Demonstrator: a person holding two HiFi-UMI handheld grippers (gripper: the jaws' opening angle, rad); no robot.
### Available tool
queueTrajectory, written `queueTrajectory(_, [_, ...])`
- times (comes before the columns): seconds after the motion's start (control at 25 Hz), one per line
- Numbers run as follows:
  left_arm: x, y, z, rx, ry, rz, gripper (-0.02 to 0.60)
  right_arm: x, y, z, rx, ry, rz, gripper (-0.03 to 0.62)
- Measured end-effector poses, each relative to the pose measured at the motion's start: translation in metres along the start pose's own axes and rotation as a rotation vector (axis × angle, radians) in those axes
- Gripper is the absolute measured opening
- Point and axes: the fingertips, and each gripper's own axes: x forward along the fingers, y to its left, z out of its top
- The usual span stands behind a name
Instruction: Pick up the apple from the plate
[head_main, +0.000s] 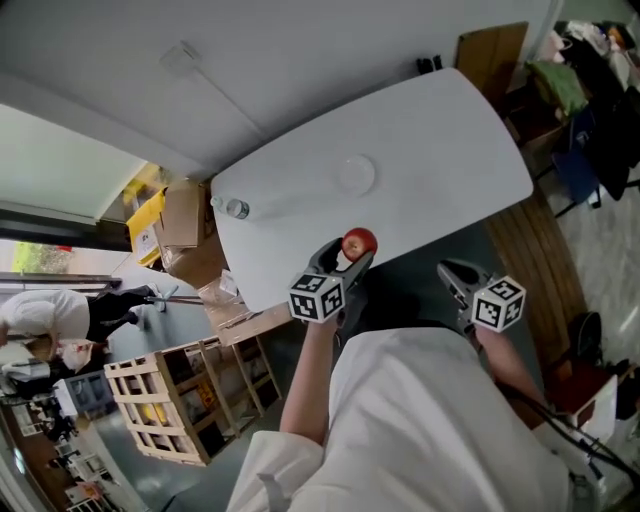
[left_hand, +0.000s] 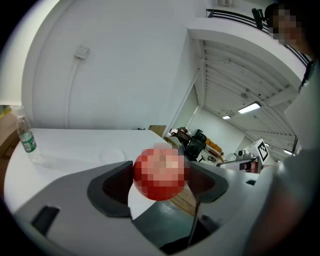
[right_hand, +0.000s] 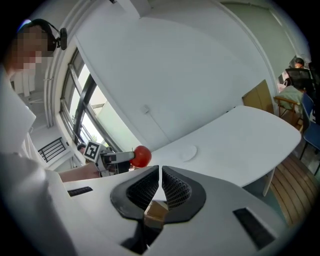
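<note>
A red apple (head_main: 359, 242) is clamped between the jaws of my left gripper (head_main: 352, 249), held in the air over the near edge of the white table (head_main: 440, 160). In the left gripper view the apple (left_hand: 160, 173) fills the gap between the two dark pads. A flat white plate (head_main: 354, 174) lies bare on the table farther out, also seen as a pale plate (right_hand: 188, 152) in the right gripper view. My right gripper (head_main: 452, 273) hangs off the table's near side with its jaws pressed together on nothing (right_hand: 160, 181). The apple (right_hand: 142, 156) shows there too.
A clear water bottle (head_main: 232, 208) lies at the table's left end, upright-looking as the bottle (left_hand: 26, 140) in the left gripper view. Cardboard boxes (head_main: 185, 225) and a wooden crate (head_main: 185, 398) stand left of the table. A chair with clothes (head_main: 590, 110) sits at the far right.
</note>
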Motion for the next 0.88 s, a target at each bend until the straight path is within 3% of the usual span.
queueTrajectory(0.6, [-0.091,0.015,-0.035,0.003,-0.007,0.0,0.334,0.026,0.058,-0.017,-0.042,-0.024,0.014,0.041])
queueTrajectory(0.88, [-0.107,0.026,-0.034,-0.006,-0.021,-0.004,0.334,0.043,0.071,-0.018,-0.046,-0.038,0.017,0.041])
